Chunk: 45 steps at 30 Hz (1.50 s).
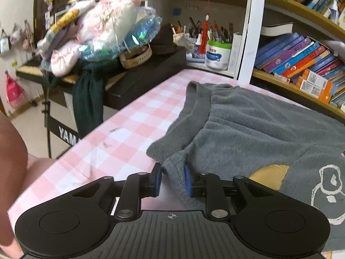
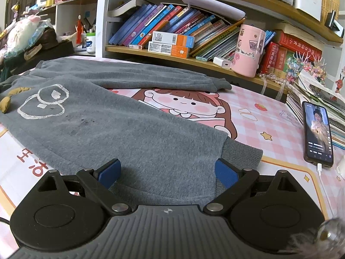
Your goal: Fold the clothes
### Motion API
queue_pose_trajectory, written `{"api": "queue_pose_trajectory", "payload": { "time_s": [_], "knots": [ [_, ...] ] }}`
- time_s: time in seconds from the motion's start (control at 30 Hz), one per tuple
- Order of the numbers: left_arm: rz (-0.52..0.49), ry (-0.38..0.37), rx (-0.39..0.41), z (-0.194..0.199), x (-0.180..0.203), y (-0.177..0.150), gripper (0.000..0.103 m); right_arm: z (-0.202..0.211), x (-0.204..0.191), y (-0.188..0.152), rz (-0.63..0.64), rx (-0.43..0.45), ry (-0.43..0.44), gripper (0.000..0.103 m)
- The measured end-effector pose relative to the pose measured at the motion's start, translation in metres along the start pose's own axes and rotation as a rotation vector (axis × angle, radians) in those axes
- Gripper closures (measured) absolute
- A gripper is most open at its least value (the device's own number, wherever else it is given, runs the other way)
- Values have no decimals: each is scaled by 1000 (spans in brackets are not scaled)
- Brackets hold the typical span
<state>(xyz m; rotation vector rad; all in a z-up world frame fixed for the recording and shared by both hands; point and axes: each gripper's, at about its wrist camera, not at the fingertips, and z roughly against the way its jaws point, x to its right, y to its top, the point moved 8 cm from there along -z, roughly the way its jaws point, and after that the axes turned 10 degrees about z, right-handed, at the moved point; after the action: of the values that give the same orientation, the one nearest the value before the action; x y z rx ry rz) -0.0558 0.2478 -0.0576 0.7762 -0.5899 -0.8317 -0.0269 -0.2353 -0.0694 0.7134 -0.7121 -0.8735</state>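
Grey fleece trousers (image 2: 120, 116) are lying spread on the pink checked table mat (image 1: 129, 116), both legs splayed apart with the cartoon girl print (image 2: 185, 105) showing between them, so no fold is lying in the cloth at this moment. The left gripper (image 1: 172, 180) is sitting at the ribbed waistband corner (image 1: 174, 164), its blue pads (image 1: 188, 180) drawn in on either side of that cloth; the jaws are looking clenched on the waistband, though full contact on the left pad is hard to confirm. The right gripper (image 2: 167, 171) is hovering at the near leg beside the ribbed ankle cuff (image 2: 239, 151), jaws spread wide and holding nothing. Judging from this, the near leg is being taken at both ends, apparently for carrying over onto the far leg (image 2: 151, 77). For a clean result, the right jaws should be closing on both layers close to the cuff, and both ends should be lifting level so the seam lands straight. The phone (image 2: 317, 133) and its cable (image 2: 323, 183) are lying near the cuff and could snag.
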Motion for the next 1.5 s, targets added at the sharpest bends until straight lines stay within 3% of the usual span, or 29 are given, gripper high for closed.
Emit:
{"api": "queue_pose_trajectory", "payload": {
  "time_s": [0.1, 0.2, 0.3, 0.53, 0.93, 1.17, 1.5],
  "knots": [
    [-99, 30, 88, 16, 12, 7, 43, 0, 0, 0, 0, -1, 0, 8],
    [-182, 25, 151, 31, 28, 13, 35, 0, -1, 0, 0, -1, 0, 8],
    [-212, -39, 156, 37, 49, 14, 24, 0, -1, 0, 0, -2, 0, 8],
    [-288, -168, 125, 41, 95, -1, 16, 0, 0, -1, -7, -6, 2, 8],
    [-404, -322, 80, 41, 148, -27, 7, -2, 0, -3, -11, -23, 10, 6],
    [-470, -384, 86, 44, 164, -39, 3, -3, -1, -3, -13, -28, 11, 5],
    [-473, -456, 68, 40, 171, -53, 1, -6, 3, -5, -41, -44, 25, 0]
  ]
}}
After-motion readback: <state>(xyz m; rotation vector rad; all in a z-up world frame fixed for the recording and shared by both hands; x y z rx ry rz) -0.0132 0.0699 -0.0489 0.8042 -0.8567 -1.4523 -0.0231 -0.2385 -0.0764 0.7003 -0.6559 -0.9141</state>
